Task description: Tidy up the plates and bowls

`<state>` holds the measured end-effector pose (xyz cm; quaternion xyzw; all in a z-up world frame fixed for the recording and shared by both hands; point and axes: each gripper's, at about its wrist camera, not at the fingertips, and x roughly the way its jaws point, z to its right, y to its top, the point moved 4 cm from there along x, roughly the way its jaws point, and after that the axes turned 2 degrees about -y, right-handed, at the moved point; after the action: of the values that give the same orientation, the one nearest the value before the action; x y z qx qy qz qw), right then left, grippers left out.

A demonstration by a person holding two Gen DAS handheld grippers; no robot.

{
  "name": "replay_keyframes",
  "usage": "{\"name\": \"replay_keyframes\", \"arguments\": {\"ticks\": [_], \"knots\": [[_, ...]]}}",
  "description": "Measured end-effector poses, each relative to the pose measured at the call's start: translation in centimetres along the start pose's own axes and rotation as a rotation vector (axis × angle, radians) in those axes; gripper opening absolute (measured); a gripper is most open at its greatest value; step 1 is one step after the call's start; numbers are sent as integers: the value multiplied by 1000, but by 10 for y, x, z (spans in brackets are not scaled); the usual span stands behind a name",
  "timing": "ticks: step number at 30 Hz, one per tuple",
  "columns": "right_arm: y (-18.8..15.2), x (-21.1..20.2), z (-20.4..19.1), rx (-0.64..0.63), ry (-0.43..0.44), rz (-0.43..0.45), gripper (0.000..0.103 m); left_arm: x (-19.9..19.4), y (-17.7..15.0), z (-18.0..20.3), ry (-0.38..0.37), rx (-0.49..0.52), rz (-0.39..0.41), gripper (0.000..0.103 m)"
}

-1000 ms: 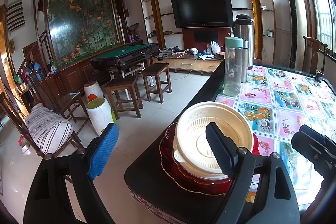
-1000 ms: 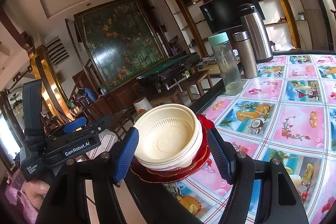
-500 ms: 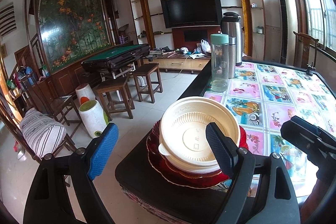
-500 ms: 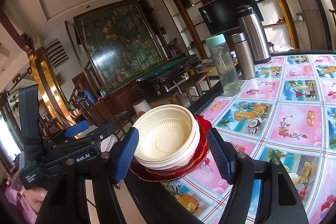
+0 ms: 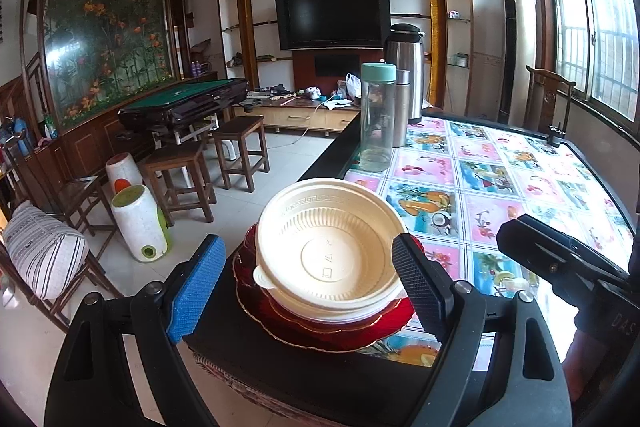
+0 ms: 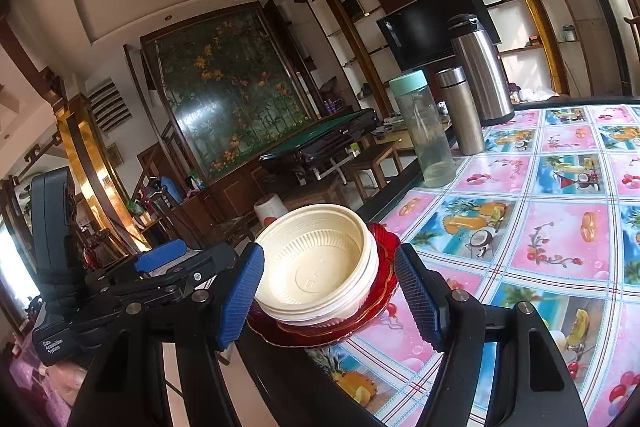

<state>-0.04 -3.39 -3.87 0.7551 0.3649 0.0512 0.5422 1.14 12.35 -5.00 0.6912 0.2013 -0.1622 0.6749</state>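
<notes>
The cream round plastic bowls [image 5: 330, 251] are sitting nested in a stack on the dark red glass plates with wavy rims [image 5: 320, 327], right at the near corner of the table with the shiny fruit-picture cloth [image 5: 492, 187]. Both claws are waiting close by. The left claw [image 5: 304, 283] is spread wide and pinching nothing; the stack is lying just ahead of it, between its two fingers. The right claw [image 6: 328, 291] is spread wide too and holding nothing, with the stack sitting between its blue pad and its black pad.

I am guessing the stacking step is almost done, since bowls and plates are already piled together. The next move is probably calling for one claw to close gently on a bowl rim or a plate edge. The pile is resting near the table corner, so a hard push could be sending it off.

The left camera is showing the right claw only as a black shape far off to its right side. The right camera is showing the whole left claw off to its left, with a hand under it. Beyond the stack both cameras are showing a tall clear bottle with a green lid [image 5: 377, 119] and silver metal flasks [image 6: 478, 67], well apart from the pile
</notes>
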Motion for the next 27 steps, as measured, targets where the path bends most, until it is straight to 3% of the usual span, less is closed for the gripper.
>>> {"name": "replay_keyframes", "arguments": {"ticks": [27], "knots": [[-6, 2, 3, 22, -27, -25, 71, 14, -19, 26, -102, 29, -98, 86]]}}
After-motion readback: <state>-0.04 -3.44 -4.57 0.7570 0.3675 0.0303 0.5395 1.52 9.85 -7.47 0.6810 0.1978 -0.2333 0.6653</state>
